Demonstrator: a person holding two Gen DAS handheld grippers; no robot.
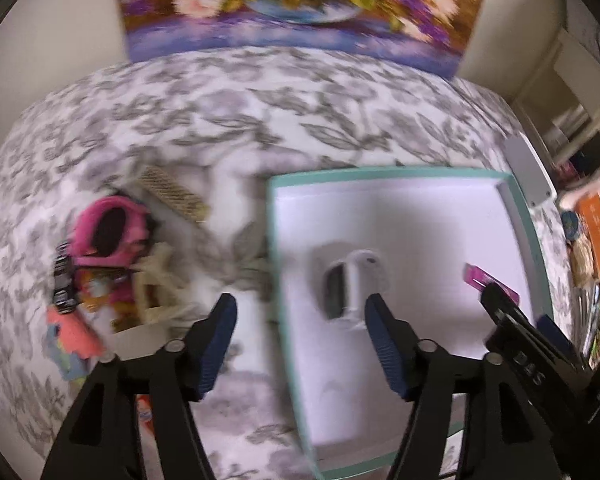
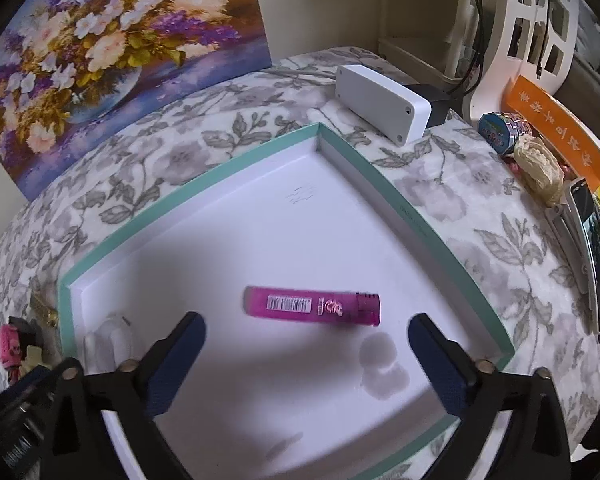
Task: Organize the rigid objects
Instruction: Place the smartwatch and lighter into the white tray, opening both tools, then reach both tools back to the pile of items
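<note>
My right tongs (image 2: 306, 346) are gaping wide and empty, angling steeply down over the teal-rimmed tray (image 2: 384, 188); the pink lighter (image 2: 312, 306) is lying just ahead between the fingers. My left tongs (image 1: 300, 340) are hanging open, nothing gripped, a white object (image 1: 350, 284) sitting in the tray just beyond them.
</note>
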